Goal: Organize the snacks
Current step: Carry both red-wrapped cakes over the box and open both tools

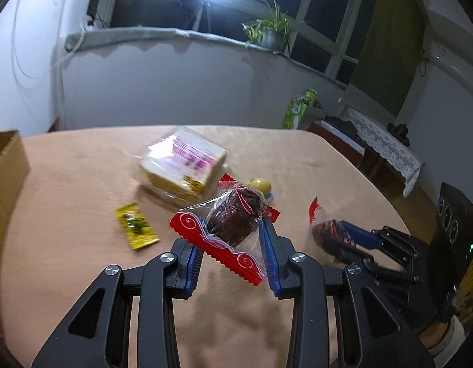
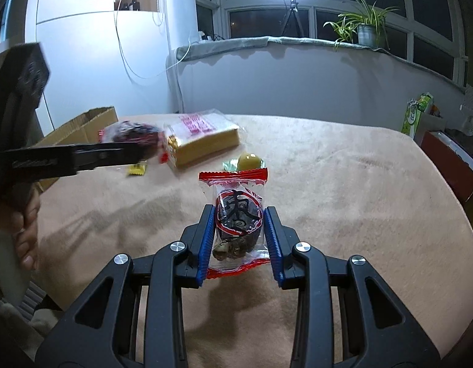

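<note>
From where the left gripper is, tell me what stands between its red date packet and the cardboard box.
Nothing visible does. The left gripper holds its red date packet above the table; only the flat yellow sachet lies on the cloth toward the cardboard box, low enough to pass over. The bread pack sits farther back.

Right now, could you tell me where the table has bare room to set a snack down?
Bare cloth lies right of the yellow candy, out to the table edge, and in front of both grippers. Crowded: the far left, around the bread pack, yellow packet and cardboard box.
</note>
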Tool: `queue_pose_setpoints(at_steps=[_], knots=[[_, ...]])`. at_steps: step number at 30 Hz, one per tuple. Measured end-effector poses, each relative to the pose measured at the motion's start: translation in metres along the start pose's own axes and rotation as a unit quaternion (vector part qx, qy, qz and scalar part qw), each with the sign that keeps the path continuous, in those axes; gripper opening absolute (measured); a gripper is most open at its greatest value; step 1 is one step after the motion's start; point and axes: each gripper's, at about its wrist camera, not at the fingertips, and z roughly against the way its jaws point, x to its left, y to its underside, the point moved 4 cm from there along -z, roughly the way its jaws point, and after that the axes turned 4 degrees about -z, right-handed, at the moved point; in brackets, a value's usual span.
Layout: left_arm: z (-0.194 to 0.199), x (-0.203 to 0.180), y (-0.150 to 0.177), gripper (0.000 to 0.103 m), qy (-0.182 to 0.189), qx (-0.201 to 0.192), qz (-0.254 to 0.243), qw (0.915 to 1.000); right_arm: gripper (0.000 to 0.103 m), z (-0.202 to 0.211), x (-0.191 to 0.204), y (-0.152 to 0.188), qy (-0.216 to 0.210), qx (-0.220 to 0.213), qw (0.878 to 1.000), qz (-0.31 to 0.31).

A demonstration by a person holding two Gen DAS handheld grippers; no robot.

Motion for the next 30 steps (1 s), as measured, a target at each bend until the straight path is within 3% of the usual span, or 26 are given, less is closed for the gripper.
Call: queue_pose_setpoints(at_steps=[12, 20, 30], knots=[[0.064, 0.051, -0.004, 0.033, -0.063, -0.061, 0.015, 0.996, 0.033, 0.004, 0.043, -0.03, -0.006, -0.022, 0.999, 0.035], [0.106, 0.094, 0.006, 0.034, -0.102, -0.092, 0.044, 0.9895, 0.033, -0.006, 0.103, -0.049, -0.036, -0.028, 0.996, 0.078], [0.157, 0.159, 0.032, 0.033, -0.162, -0.123, 0.102, 0.9738, 0.033, -0.03, 0.201, -0.07, -0.097, -0.033, 0.984, 0.144]])
